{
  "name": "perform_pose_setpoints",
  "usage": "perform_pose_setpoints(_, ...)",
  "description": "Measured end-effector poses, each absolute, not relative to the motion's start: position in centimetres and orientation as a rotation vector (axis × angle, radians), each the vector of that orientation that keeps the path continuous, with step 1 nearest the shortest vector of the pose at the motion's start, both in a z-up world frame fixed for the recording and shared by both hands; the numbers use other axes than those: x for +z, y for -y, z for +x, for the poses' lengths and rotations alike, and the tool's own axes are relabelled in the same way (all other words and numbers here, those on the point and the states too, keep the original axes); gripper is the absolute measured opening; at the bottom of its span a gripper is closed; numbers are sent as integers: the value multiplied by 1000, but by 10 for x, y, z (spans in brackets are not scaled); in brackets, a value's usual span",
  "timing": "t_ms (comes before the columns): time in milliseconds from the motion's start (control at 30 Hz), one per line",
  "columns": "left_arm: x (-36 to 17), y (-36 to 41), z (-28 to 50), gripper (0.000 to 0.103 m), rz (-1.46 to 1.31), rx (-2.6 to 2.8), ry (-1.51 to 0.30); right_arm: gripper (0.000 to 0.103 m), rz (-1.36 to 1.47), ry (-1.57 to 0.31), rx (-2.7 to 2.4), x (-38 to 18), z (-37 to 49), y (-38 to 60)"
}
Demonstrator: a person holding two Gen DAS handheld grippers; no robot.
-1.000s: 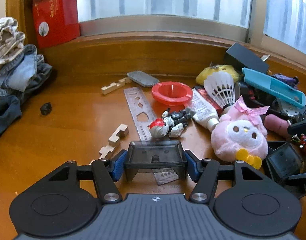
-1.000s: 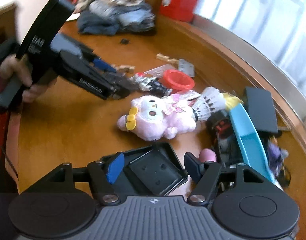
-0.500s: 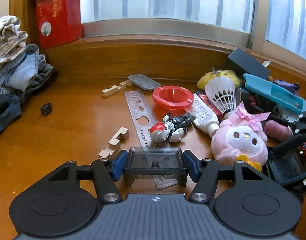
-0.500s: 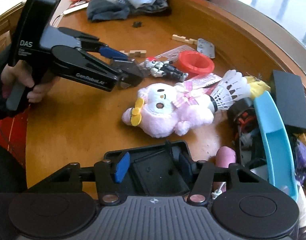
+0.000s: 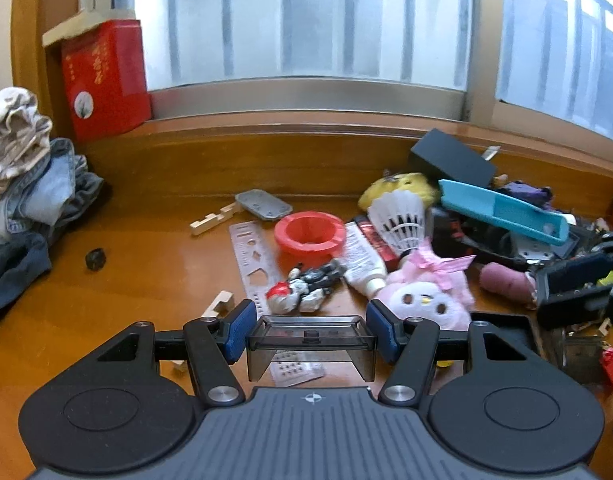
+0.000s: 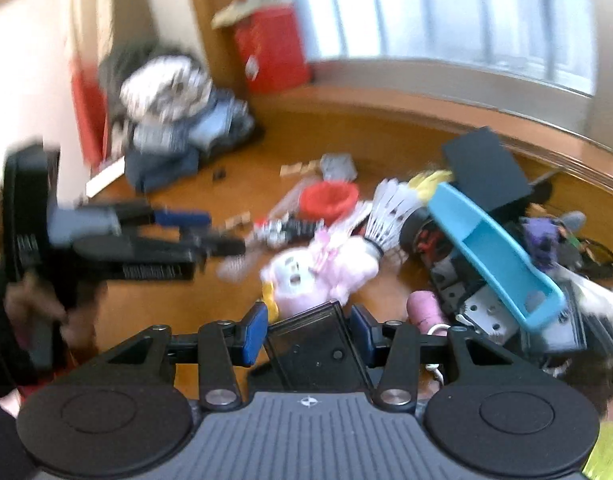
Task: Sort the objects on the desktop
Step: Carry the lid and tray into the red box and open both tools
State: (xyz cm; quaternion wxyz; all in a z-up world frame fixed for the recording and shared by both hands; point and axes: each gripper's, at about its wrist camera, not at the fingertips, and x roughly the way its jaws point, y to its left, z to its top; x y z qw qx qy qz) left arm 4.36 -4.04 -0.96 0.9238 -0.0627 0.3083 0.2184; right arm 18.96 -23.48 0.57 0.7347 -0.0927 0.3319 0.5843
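Two hand-held grippers work above a cluttered wooden table (image 5: 138, 264) beneath a window, each clamped on a piece of a small plastic case. Largest among the unsorted things is a pile of folded clothes (image 5: 22, 184) at the table's left edge, then a long blue tray (image 5: 502, 210) propped over the tangle at right, a pink plush toy (image 5: 426, 300), a red bowl (image 5: 309, 232) and a shuttlecock (image 5: 398, 216).

The left hand-held gripper (image 5: 309, 334) pinches a smoky transparent lid (image 5: 309, 340) by its two short ends, held clear of the table and level. The right hand-held gripper (image 6: 306, 334), its jaws having just been closing, grips a dark case tray (image 6: 318, 344) across its width, tilted; that view is blurred.

Both pieces look light, rigid and smooth, so they are likely to slip or twist if squeezed off-centre. The flat outer walls, pressed squarely by the blue pads (image 5: 238, 332), seem the safest hold; thin clear plastic may crack under hard pressure.
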Motion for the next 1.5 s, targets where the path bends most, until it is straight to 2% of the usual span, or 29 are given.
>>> perform_pose_setpoints(267,8,71,51,61,-93,380,-609,48,67,-650,1183,23,187,281)
perform_pose_setpoints(567,32,129,76,61,-40,243,-553,48,163,-548,1042,48,186,352)
perform_pose_setpoints(1133,70,297,160,61,60,-93,-445,48,251,-373,746,80,197,525)
perform_pose_setpoints(1500,78,414,213,61,111,-295,-407,48,301,-337,545,65,218,640)
